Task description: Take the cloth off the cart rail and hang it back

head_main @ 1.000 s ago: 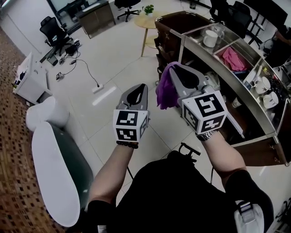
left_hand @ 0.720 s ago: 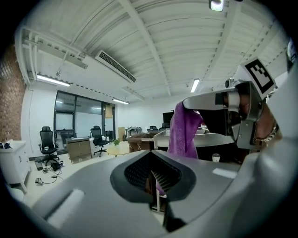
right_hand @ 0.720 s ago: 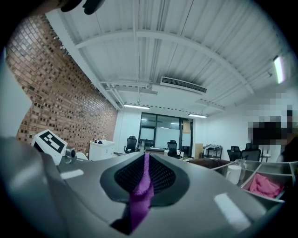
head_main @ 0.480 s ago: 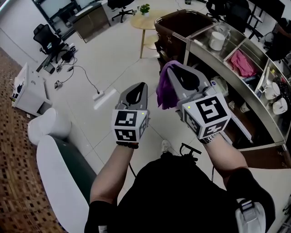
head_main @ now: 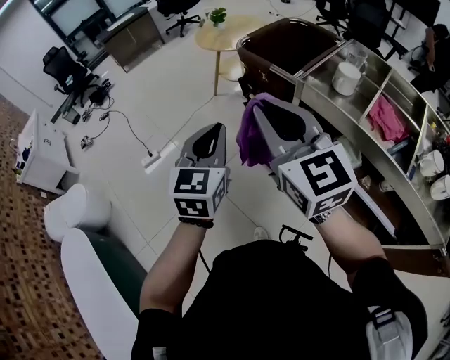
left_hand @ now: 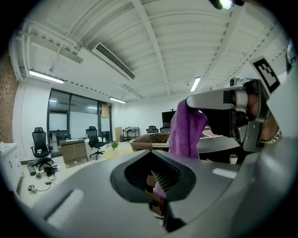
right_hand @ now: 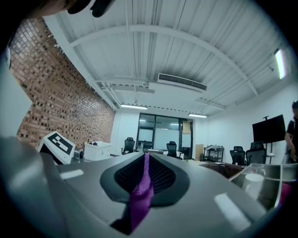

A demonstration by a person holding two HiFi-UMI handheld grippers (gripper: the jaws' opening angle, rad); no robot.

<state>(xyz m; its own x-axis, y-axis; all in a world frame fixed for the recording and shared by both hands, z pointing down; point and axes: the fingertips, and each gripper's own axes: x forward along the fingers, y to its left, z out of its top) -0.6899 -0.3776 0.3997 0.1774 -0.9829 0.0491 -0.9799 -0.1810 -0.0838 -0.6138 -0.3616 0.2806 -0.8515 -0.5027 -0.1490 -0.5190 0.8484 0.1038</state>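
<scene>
At one o'clock my right tongs (head_main: 259, 100) pinch the purple cloth (head_main: 249, 140) by its top so it hangs clear of the cart (head_main: 337, 105) (off at two o'clock); my left tongs (head_main: 219, 129) sit closed and empty beside.

Two grippers: left gripper (head_main: 213, 133) and right gripper (head_main: 261, 105). One purple cloth (head_main: 249, 140). One pink cloth (head_main: 388, 119) inside one cart (head_main: 373, 165). One round table (head_main: 225, 31) with one little plant (head_main: 216, 15) at its far edge.

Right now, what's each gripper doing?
Left gripper: closed, empty.
Right gripper: closed on the purple fabric cloth.
</scene>
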